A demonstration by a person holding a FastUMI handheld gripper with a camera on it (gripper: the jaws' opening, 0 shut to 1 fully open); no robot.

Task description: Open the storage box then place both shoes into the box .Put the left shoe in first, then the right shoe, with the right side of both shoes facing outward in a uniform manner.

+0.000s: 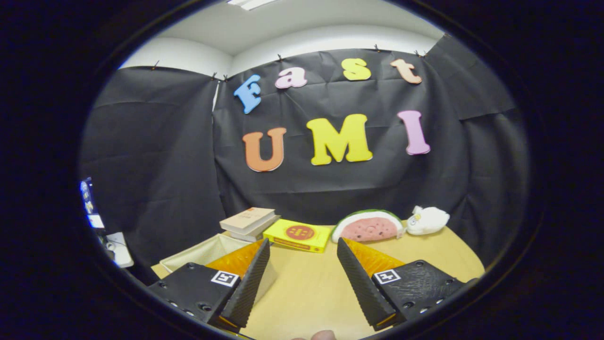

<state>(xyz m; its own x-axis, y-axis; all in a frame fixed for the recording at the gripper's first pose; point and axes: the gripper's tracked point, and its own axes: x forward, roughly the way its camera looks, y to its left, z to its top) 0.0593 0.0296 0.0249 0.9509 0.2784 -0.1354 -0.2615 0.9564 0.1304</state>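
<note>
Gripper (302, 278) is spread wide w/ nothing between its fingers, held above a light wooden tabletop (306, 293). Beige fabric storage box (207, 252) sits behind the left finger, top open; what shows of its inside looks empty, rest hidden by the finger. Just beyond it, a stack of pale books (248, 222), & beside those a flat yellow box w/ a red round mark (298, 235). Further right, a watermelon-slice plush cushion (369, 226) & a small white plush toy (427, 219) near the table's far edge, against the black cloth wall.
</note>
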